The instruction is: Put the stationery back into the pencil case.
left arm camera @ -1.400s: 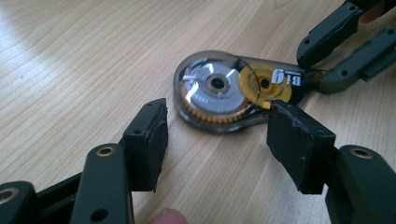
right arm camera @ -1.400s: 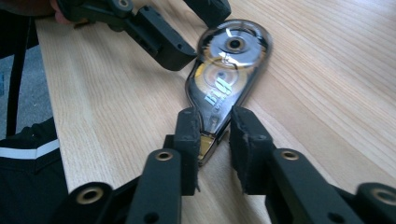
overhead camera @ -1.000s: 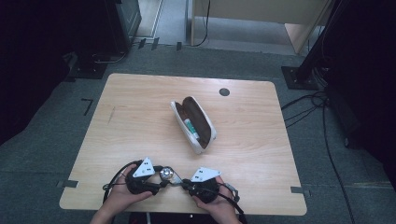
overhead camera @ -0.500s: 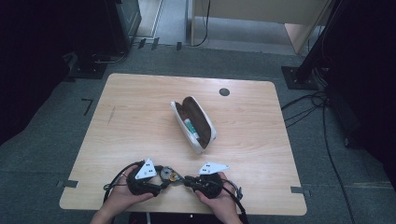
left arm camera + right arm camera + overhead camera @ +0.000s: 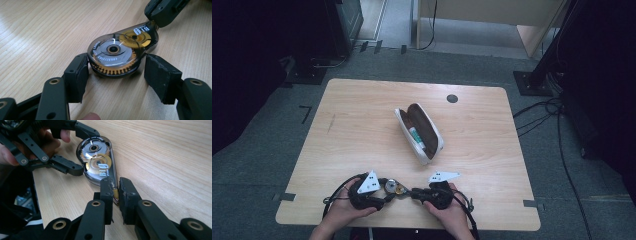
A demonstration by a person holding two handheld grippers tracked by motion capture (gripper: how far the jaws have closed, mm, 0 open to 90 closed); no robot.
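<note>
A clear correction tape dispenser (image 5: 396,188) with grey and yellow reels lies flat on the wooden table (image 5: 362,125) near its front edge. My left gripper (image 5: 387,192) comes at it from the left. Its jaws have just been closing, and its pads (image 5: 79,72) now press on the dispenser's (image 5: 117,52) round end. My right gripper (image 5: 415,192) faces it from the right. In the right gripper view that gripper (image 5: 115,188) is shut on the narrow tip of the dispenser (image 5: 98,163). The left gripper's fingers (image 5: 72,168) show there on either side of the round end.
An open glasses case (image 5: 419,131), white outside and brown inside, lies at the table's middle with a small green and white thing in it. A dark round grommet (image 5: 452,98) sits near the far edge. Dark stands and cables surround the table on the floor.
The right gripper has shifted a little to the right, still on the dispenser's tip. The left hand and the dispenser have stayed where they were.
</note>
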